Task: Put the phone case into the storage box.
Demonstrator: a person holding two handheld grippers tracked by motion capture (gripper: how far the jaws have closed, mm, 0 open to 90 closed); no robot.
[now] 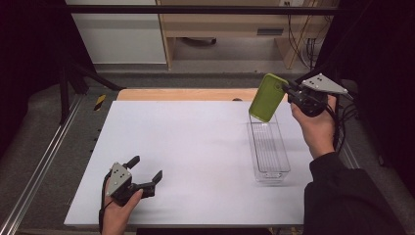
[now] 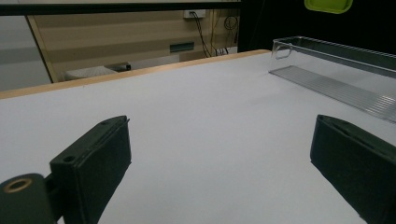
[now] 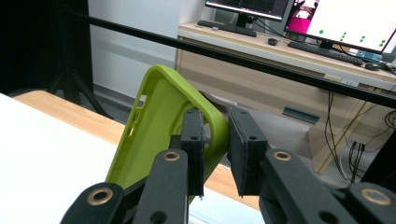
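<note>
high view: the right claw is clamped on one edge of a green phone case and holds it in the air, tilted, over the far end of a clear plastic bin that lies lengthwise at the right of the white surface. gripping by the rim leaves the rest of the case free to hang down, which looks meant for lowering it into the bin. the right hand is raised with the forearm coming up from the near right, wrist cocked so the claw points left. the left claw rests low at the near left, spread wide with nothing in it, well apart from the bin, seemingly kept out of the way.

left gripper view: the two black jaws stand far apart over bare surface; the bin is far right and a sliver of the case hangs above it.

right gripper view: the pads pinch the case's side wall, one inside the hollow, one outside, so the thin edge is firmly caught. the case leans away to the left above the surface's wooden far edge.
</note>
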